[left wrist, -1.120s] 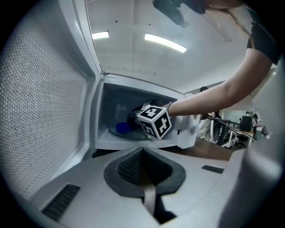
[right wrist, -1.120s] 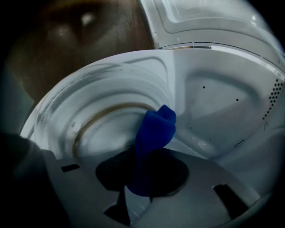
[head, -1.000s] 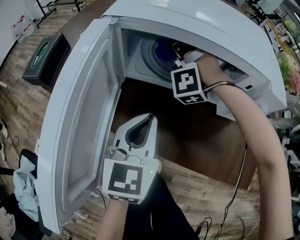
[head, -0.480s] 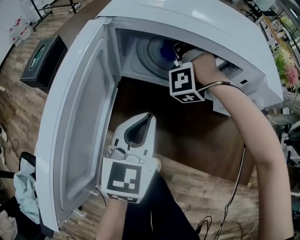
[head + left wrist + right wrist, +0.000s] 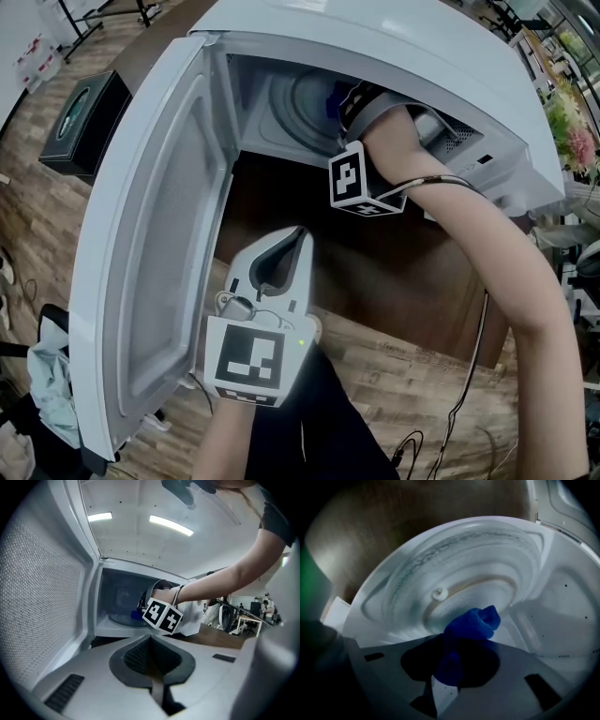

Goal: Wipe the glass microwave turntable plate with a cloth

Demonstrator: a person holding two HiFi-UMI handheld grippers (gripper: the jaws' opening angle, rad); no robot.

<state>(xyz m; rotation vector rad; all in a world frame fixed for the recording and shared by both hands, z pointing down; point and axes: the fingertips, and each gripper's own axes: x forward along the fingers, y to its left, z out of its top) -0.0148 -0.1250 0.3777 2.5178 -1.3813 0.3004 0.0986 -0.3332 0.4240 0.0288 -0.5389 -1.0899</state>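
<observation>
Wiping is under way: right claw (image 5: pixel 457 672) clamped on blue cloth (image 5: pixel 471 623), cloth tip near the hub of the glass turntable plate (image 5: pixel 454 555), which sits inside the microwave (image 5: pixel 403 47) on the desk (image 5: pixel 394 272). Can't tell how much is clean; outer ring probably left. Left claw (image 5: pixel 151 644) closed, empty, outside by the open door (image 5: pixel 159 244). Cavity walls limit the sweep.

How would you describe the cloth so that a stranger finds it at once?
Look inside the open white microwave, at the glass turntable plate on its floor. Over that plate, the right gripper clamps a small bunched cloth. It is the only deep blue thing among white and clear surfaces.
</observation>
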